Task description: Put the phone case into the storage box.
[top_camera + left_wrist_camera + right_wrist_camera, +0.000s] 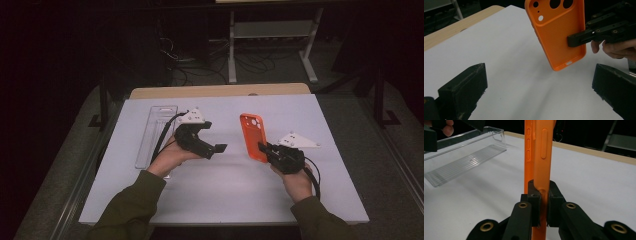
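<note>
Here the right tool [263, 148] pinches an orange phone case [252, 136] upright above the desk [225, 190], seemingly presenting it to the released left tool [216, 149].

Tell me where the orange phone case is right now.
In the high view the orange phone case sits right of centre, lifted off the white table, pinched at one edge by the right gripper, with the open left gripper opposite.

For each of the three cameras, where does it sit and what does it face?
High view: above the person's side, facing down on the table; both forearms, left gripper, right gripper.
Left gripper view: on the left gripper, facing the orange phone case; own jaws apart.
Right gripper view: on the right gripper, jaws clamping the case edge; clear tray beyond.
All share the case.
</note>
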Demonstrator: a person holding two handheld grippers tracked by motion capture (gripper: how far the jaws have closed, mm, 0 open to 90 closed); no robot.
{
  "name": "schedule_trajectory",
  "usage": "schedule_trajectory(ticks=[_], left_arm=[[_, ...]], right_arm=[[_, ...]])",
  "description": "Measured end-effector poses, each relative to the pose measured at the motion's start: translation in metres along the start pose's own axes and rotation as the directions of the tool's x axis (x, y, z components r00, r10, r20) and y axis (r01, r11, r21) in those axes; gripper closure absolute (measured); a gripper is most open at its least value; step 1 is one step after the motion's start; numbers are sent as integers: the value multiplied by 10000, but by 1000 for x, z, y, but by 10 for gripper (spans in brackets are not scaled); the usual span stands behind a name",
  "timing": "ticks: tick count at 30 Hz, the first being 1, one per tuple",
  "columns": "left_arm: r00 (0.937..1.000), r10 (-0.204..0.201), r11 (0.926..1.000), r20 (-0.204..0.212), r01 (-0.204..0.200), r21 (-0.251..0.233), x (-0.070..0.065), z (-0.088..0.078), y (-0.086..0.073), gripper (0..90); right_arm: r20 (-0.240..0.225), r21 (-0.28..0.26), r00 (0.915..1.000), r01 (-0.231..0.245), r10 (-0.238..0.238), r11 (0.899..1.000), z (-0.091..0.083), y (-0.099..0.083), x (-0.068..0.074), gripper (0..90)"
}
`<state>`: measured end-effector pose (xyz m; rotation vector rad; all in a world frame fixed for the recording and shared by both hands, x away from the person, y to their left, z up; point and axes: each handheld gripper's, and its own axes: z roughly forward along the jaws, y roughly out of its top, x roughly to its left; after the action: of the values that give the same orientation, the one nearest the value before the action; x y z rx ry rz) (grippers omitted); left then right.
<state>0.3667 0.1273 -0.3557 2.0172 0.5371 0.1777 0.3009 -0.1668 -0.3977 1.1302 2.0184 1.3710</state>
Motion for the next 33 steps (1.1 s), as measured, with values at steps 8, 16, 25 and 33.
schedule_trajectory(ticks=[8, 16, 25, 33], left_arm=[[9999, -138, 9998, -98, 137, -117, -5, 3, -1, 0], [9993, -383, 9986, -27, 381, -375, -8, 4, -1, 0], [9986, -529, 9980, -93, 526, -353, -12, 8, -2, 0], [9982, -596, 9976, -110, 592, -355, -12, 9, -3, 0]], right_arm=[[-271, 22, 9995, 134, -133, 9999, 6, 0, 11, 827], [-490, 131, 9984, 302, -295, 9995, 15, -1, 23, 826], [-650, 287, 9970, 430, -411, 9987, 25, -3, 38, 826], [-879, 264, 9956, 336, -311, 9991, 28, -3, 46, 826]])
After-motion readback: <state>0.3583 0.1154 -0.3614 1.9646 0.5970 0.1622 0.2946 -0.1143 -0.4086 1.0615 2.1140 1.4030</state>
